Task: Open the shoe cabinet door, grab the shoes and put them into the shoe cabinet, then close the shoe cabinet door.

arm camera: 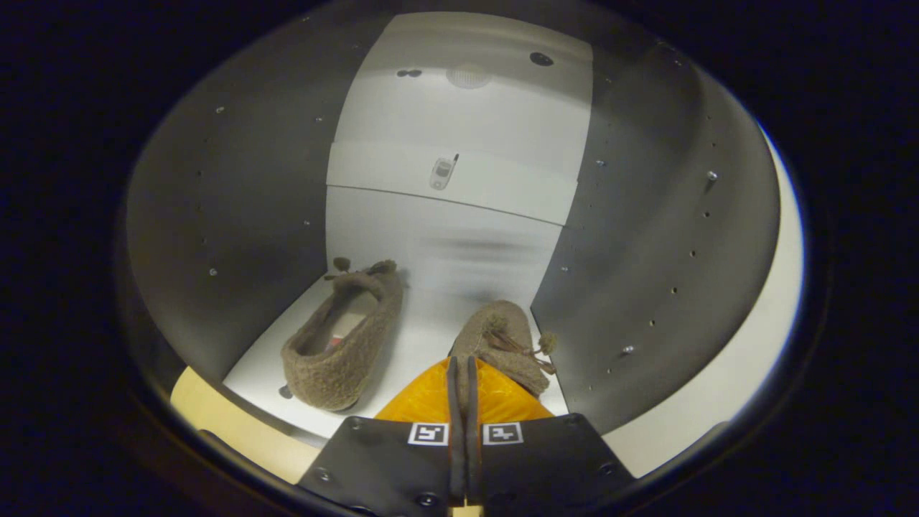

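A: Slipper number two sits just ahead of the gripper, heel end toward us, toe and tassels pointing at the back wall of the shoe cabinet.

B: And the gripper itself?

A: Fingers are drawn nearly together, only a thin slit between them. They seem to be pinching the heel rim of that slipper, though the contact is partly hidden, so I call it a hold by judgement.

B: Where is the first slipper?

A: On the cabinet floor to the left, well inside, toe at the back wall, apart from the held one.

B: So the step is setting this one down?

A: I think so. Do it well by lowering until the sole lies flat on the floor, keeping it parallel to its mate and clear of the right side panel, which is close. Then open the fingers fully before drawing back, so the fuzzy rim does not snag and drag the slipper out.

B: Anything else in there?

A: A shelf above, with a small phone-like item on it. Door remains to be closed.
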`<action>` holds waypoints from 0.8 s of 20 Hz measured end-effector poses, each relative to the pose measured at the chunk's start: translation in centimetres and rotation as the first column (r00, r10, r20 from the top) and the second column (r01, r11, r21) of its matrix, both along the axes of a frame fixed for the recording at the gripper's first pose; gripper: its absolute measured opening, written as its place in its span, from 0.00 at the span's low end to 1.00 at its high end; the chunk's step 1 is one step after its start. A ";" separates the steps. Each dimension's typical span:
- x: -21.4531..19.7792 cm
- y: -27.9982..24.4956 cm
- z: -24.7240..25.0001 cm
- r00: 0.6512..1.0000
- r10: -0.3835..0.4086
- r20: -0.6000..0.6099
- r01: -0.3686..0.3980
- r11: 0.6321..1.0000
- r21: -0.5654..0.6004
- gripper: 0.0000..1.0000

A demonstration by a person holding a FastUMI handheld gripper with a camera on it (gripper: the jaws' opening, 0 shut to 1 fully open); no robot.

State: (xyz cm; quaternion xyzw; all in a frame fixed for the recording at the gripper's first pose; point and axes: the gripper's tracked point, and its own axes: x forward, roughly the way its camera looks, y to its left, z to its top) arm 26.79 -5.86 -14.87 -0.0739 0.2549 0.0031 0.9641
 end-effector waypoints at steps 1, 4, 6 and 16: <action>0.4 0.4 -0.4 1.000 0.010 -0.008 -0.010 1.000 0.007 0.03; 1.4 1.5 -1.6 0.998 0.050 -0.029 -0.050 0.999 -0.010 0.03; 2.2 2.3 -2.4 0.996 0.076 -0.041 -0.077 0.997 -0.022 0.03; 3.6 1.9 -2.6 0.997 0.072 -0.036 -0.073 0.997 -0.037 0.03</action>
